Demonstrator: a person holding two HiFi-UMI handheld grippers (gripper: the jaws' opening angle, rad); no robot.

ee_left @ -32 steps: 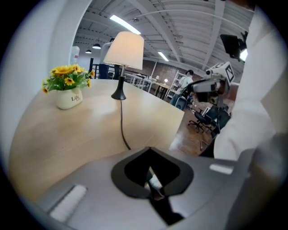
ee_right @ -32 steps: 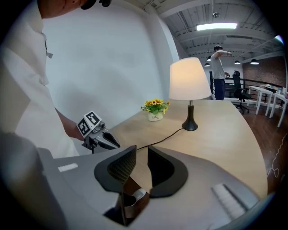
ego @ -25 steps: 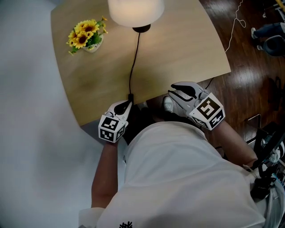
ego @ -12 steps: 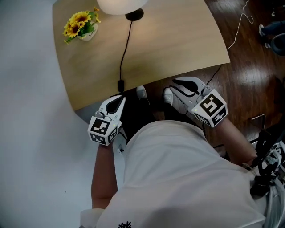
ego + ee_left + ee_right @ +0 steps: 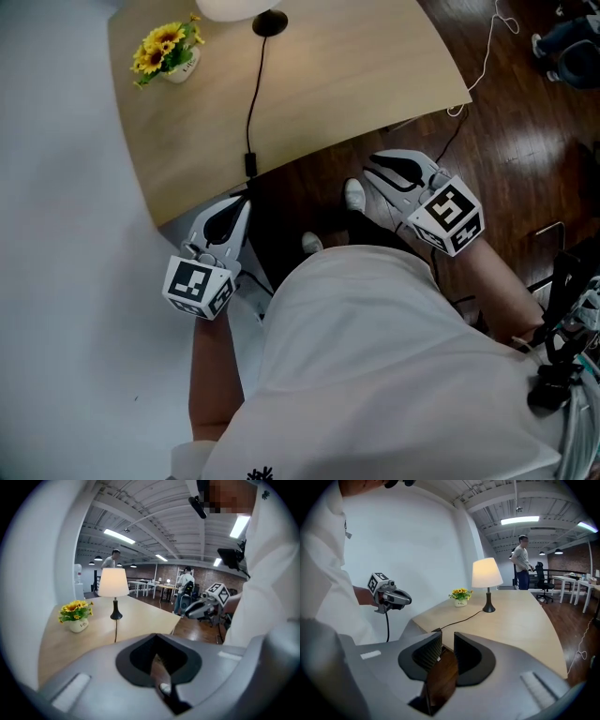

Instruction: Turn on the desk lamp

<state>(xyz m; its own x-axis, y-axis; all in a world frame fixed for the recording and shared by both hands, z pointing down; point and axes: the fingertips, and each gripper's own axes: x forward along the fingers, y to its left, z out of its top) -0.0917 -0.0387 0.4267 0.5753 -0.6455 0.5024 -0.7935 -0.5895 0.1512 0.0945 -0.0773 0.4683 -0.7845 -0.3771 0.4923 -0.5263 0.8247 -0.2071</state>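
The desk lamp (image 5: 270, 23) stands lit at the far end of the tabletop (image 5: 356, 84), near a small white pot (image 5: 184, 67) holding yellow flowers (image 5: 161, 45). The left gripper (image 5: 240, 202) is just off the near edge, jaws pressed together on nothing. The right gripper (image 5: 372, 171) is over the floor (image 5: 525, 141), jaws slightly spread and empty.

the lit lamp (image 5: 487, 573) glows; ceiling strips glare, fisheye edges dark and bent.
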